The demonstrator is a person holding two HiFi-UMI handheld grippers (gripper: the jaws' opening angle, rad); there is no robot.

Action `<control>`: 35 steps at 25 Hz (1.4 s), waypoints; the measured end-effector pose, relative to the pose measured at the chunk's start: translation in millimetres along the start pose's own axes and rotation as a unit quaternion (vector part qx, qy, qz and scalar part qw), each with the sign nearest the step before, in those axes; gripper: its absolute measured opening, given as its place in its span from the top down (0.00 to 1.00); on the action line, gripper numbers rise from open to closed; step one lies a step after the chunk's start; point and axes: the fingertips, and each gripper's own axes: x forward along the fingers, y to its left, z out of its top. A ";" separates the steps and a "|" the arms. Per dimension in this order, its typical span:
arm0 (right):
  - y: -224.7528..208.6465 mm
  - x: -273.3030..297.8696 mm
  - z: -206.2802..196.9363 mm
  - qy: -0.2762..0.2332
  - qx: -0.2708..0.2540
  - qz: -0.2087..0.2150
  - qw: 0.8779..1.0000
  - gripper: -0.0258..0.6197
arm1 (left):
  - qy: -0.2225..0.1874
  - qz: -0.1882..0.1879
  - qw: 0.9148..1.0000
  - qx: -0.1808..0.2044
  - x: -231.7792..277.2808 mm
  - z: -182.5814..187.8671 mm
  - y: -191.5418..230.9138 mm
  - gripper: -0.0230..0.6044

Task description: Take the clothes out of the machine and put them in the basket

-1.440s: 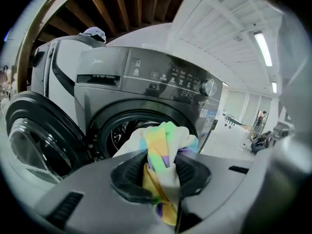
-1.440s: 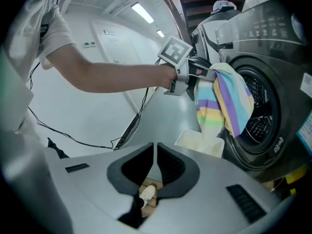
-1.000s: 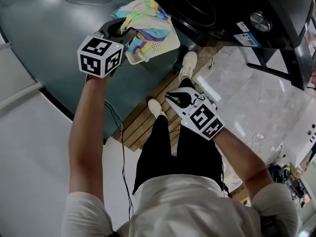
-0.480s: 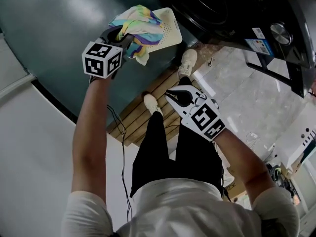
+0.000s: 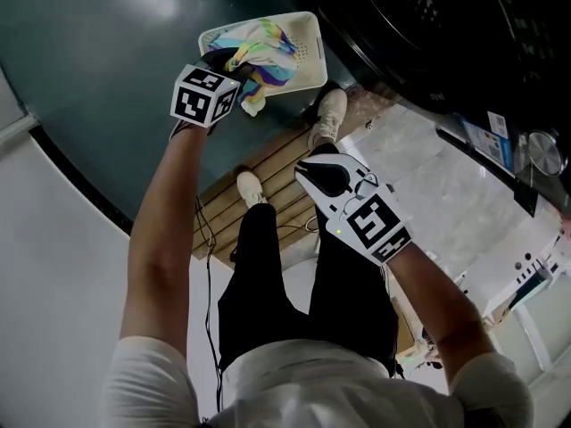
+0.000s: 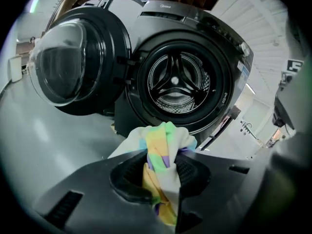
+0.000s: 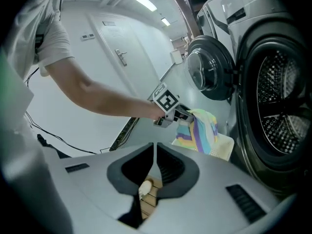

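My left gripper [image 5: 230, 59] is shut on a pastel striped cloth [image 5: 260, 53], which hangs over the cream basket [image 5: 303, 27] on the floor. In the left gripper view the cloth [image 6: 163, 165] is pinched between the pads, bunched above them, with the washing machine's open drum [image 6: 178, 82] straight ahead. My right gripper [image 5: 314, 175] hangs over the person's legs, its jaws together with nothing between them. From the right gripper view [image 7: 156, 152] I see the left gripper [image 7: 168, 112], the cloth [image 7: 197, 130] and the basket [image 7: 225, 147] beside the machine [image 7: 273, 96].
The machine's round glass door [image 6: 66, 65] stands swung open to the left. A wooden slatted platform [image 5: 272, 163] lies under the person's white shoes [image 5: 332, 114]. A black cable [image 5: 207, 239] trails over the floor. A white door [image 7: 117, 48] is at the back.
The left gripper has come down with the cloth, from above the basket to just over it. The right gripper has sunk a little and stayed closed.
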 end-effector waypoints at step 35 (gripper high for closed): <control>-40.7 0.2 16.8 0.001 -0.023 -0.020 1.000 0.93 | 0.103 0.061 0.990 -0.074 9.0 -93.2 8.6 0.62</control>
